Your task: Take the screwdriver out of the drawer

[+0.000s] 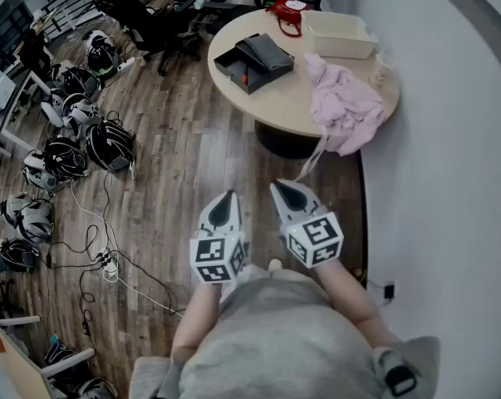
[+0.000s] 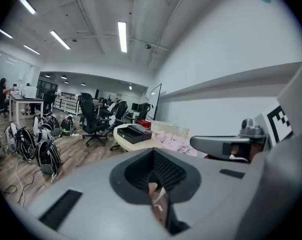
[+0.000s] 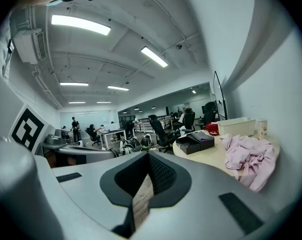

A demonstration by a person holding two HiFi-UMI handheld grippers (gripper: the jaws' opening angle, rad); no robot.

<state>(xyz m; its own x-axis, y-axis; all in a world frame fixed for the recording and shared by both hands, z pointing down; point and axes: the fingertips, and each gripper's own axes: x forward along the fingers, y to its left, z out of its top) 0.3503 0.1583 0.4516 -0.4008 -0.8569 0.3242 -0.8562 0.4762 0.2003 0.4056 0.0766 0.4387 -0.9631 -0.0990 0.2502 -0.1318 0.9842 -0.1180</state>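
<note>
- Grippers up front: left gripper and right gripper hang side by side near the person's body, above the wooden floor, tips angled slightly down toward the round table.
- Both have their jaws pressed together, just a thin slit between, nothing gripped.
- The black drawer stands open on the table's left part, well ahead of both grippers.
- A red speck shows inside it, too small to call the screwdriver.
- A pink cloth droops over the table's near edge, with a white bin behind it.
- Helmets litter the floor at left.
</note>
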